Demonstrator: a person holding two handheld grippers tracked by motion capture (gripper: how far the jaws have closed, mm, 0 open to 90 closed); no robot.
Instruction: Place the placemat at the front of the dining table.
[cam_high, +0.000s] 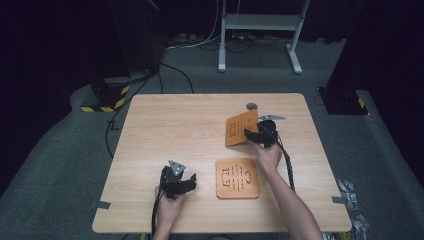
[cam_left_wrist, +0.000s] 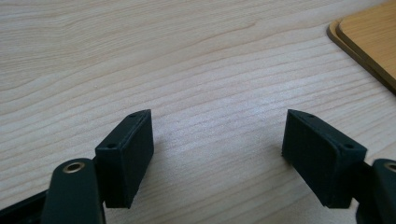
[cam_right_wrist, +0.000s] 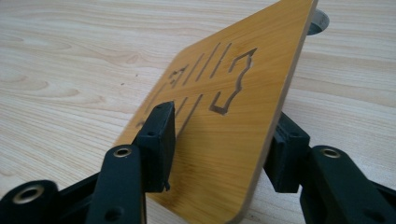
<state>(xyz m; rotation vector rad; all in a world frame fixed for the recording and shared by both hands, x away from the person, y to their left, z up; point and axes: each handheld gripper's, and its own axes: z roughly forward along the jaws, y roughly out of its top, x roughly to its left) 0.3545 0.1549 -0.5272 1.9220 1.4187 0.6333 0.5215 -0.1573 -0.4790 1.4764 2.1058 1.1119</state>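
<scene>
Two orange-brown wooden boards have slots and shapes cut through them. One board (cam_high: 237, 178) lies flat on the table near the front middle, and its corner (cam_left_wrist: 369, 37) shows a doubled edge. The other board (cam_high: 241, 128) (cam_right_wrist: 261, 70) is tilted up on edge at the back right. My right gripper (cam_high: 253, 135) (cam_right_wrist: 224, 119) is shut on its lower edge, one jaw on each face. Left of the flat board, my left gripper (cam_high: 191, 182) (cam_left_wrist: 217, 135) stands open just above the bare table, with nothing between its fingers.
A small grey round disc (cam_high: 251, 106) (cam_right_wrist: 320, 21) sits in the tabletop just behind the tilted board. The light wooden table (cam_high: 165, 130) has bare room across its left half. A white stand (cam_high: 260, 30) and cables are on the floor beyond.
</scene>
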